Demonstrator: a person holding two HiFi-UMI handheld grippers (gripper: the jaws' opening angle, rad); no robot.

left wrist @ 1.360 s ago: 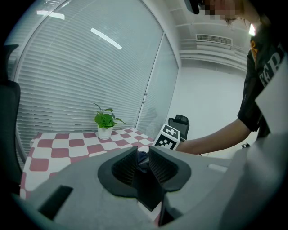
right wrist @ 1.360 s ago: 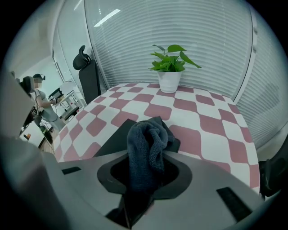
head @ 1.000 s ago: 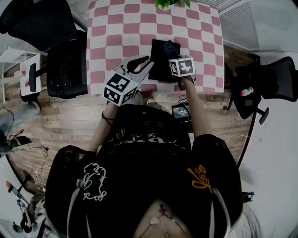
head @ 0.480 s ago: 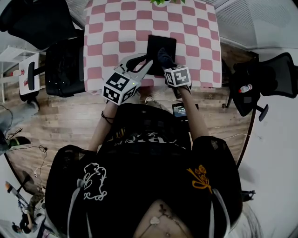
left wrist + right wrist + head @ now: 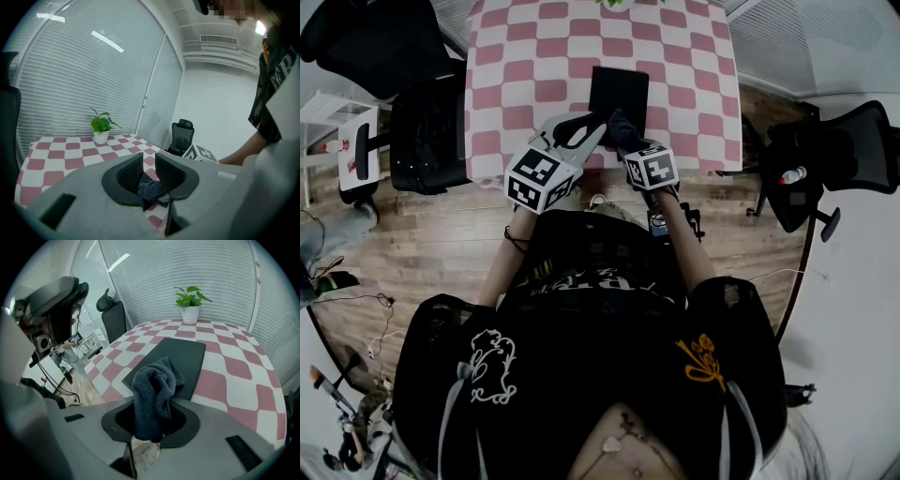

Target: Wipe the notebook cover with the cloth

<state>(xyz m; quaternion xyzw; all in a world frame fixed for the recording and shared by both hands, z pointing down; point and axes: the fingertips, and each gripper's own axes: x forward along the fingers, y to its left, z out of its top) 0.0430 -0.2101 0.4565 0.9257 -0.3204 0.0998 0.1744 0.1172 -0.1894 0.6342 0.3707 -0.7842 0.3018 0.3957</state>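
A black notebook (image 5: 619,89) (image 5: 185,355) lies flat near the front edge of the pink-and-white checked table (image 5: 534,56). My right gripper (image 5: 625,142) (image 5: 154,417) is shut on a bunched dark blue cloth (image 5: 617,125) (image 5: 154,390). The cloth hangs over the notebook's near edge; whether it touches the cover I cannot tell. My left gripper (image 5: 586,127) (image 5: 149,161) hovers just left of the notebook's near corner. Its jaws stand a narrow gap apart with nothing between them. Through that gap the cloth (image 5: 152,190) shows.
A potted plant (image 5: 190,305) (image 5: 101,129) stands at the table's far edge. Black office chairs stand left (image 5: 431,131) and right (image 5: 853,159) of the table. A small device (image 5: 661,223) lies on the wood floor below the table's front edge.
My right gripper has drawn the cloth back across the cover, from the notebook's far right part to its near edge. The left gripper has stayed beside the near left corner.
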